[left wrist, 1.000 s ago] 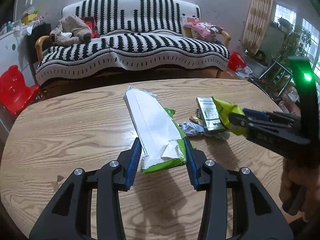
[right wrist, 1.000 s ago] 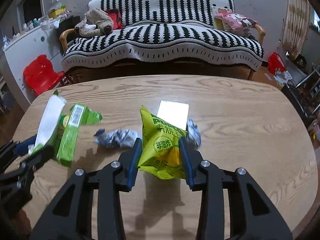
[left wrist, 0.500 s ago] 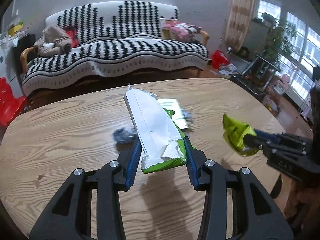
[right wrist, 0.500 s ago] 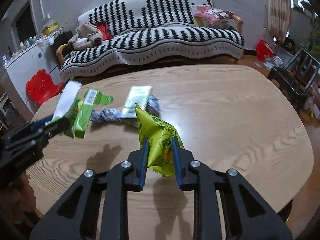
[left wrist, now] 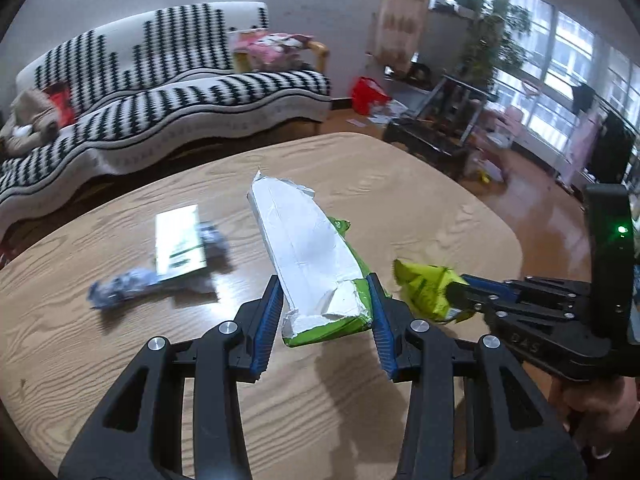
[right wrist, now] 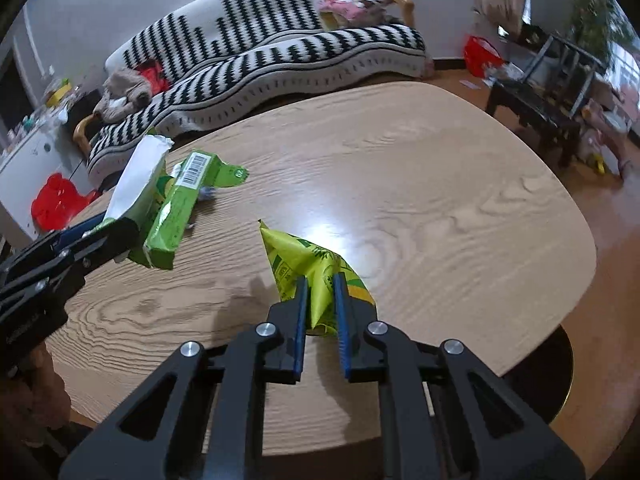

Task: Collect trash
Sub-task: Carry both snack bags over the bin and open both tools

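Green-and-white torn cardboard carton (left wrist: 316,264) pinched in left hand-held gripper (left wrist: 324,316), lifted above wooden tabletop (left wrist: 420,200). Right hand-held gripper (right wrist: 320,300) clamped tight on crumpled yellow plastic snack bag (right wrist: 308,264), jaws just closing. Flat silver-green wrapper (left wrist: 178,242) lies on tabletop.

Daylight enters through the windows (left wrist: 560,68) to the right of the left claw (left wrist: 324,312); the room is moderately bright. A white glare patch lies on the surface (right wrist: 440,184) just ahead of the right claw (right wrist: 320,300). Soft shadows fall beneath both claws. Fisheye bending curves the sofa (left wrist: 160,80), corners go black, and wrappers (left wrist: 176,248) left of the left claw are motion-blurred.
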### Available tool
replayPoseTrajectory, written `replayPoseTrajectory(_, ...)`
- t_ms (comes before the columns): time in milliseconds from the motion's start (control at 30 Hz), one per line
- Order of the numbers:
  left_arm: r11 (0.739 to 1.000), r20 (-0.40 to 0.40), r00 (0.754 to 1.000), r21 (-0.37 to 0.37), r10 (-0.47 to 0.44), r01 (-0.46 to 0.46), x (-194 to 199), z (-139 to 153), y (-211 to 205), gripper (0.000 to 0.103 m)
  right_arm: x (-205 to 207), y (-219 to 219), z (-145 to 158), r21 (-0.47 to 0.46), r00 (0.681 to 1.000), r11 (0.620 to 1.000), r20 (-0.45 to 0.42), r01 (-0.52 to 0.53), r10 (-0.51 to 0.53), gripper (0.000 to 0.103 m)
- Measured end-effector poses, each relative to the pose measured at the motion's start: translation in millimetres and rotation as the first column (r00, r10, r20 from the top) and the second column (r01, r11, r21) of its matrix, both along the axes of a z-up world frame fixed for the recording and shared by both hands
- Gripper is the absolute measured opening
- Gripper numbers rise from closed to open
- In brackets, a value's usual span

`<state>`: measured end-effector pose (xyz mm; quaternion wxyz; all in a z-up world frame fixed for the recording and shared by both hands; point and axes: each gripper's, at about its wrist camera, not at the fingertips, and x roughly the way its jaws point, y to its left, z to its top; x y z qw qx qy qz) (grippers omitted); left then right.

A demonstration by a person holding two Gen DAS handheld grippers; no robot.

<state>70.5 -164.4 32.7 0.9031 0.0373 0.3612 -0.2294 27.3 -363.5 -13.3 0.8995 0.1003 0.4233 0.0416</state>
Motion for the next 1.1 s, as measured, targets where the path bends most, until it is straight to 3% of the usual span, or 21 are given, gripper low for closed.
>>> replayPoseTrajectory(333,0.99,-0.041,0.989,-0.009,-0.14,0.139,-10.8,-10.1,-73.5,0.041,-42.9,-93.9,16.5,0.049,0.984,0.984,0.035,0.173,-0.175,0.014)
replayPoseTrajectory(500,0.968,-0.069,0.966,-0.032,-0.25,0.249,-26.7,-15.6,-125.1,0.041,-87.7,-162.8,17.8,0.077,0.941,0.94,0.028,0.333,-0.336,0.014)
replayPoseTrajectory(700,0.906,-0.126,0.897,-0.072,-0.424,0.418,-61.4,-33.0,-196.5,0.041,-136.9,-226.5,9.0,0.099,0.873,0.869,0.01,0.484,-0.487,0.014)
replayPoseTrajectory(900,0.842,-0.188,0.823,-0.046,-0.537,0.538,-93.4,-62.0,-254.9,0.041,-169.1,-259.5,-6.1,0.108,0.832,0.825,-0.033,0.554,-0.554,0.014)
replayPoseTrajectory(1100,0.816,-0.227,0.792,-0.022,-0.567,0.578,-99.5,-82.1,-277.9,0.041,-175.8,-276.4,-19.8,0.112,0.818,0.811,-0.071,0.575,-0.57,0.014)
